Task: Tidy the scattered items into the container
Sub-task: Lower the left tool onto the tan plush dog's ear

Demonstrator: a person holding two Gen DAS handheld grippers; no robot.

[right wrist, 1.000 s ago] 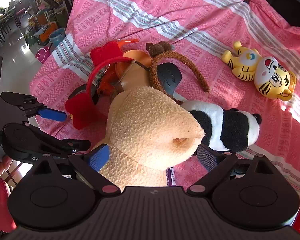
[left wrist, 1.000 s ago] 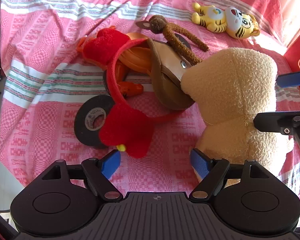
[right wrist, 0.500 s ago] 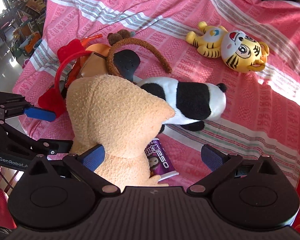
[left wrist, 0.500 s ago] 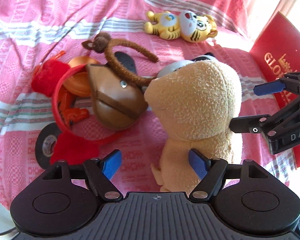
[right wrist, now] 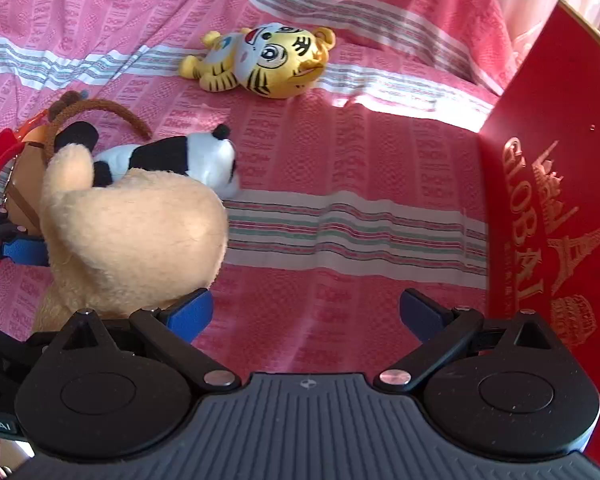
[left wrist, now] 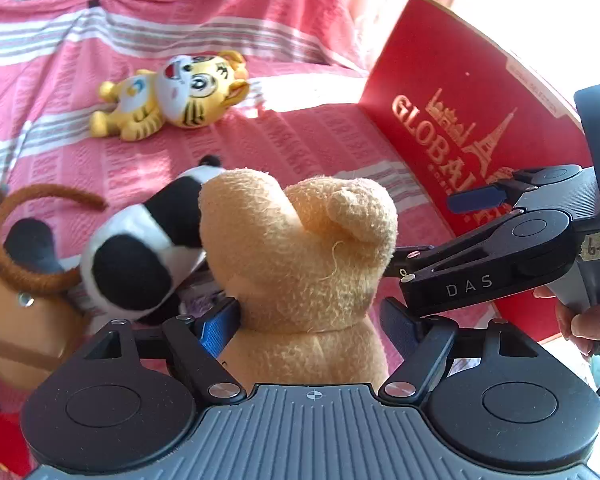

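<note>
Left wrist view shows us the soft, light tan plush bear (left wrist: 300, 264) on the pink bedspread (left wrist: 300, 140), waist gripped between our left gripper (left wrist: 310, 322) pads, right gripper (right wrist: 306, 314) unclenched, empty.

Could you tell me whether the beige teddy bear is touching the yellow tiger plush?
Apart: the right wrist view shows bare pink cloth between the beige teddy bear and the yellow tiger plush.

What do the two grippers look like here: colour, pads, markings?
Both are matte black plastic with a ribbed grey-black body, two round pivot discs and silver screws. The left gripper and right gripper carry blue pads on their fingers. Seen from the left view, the right one shows white "DAS" lettering and a handwritten paper label.
</note>
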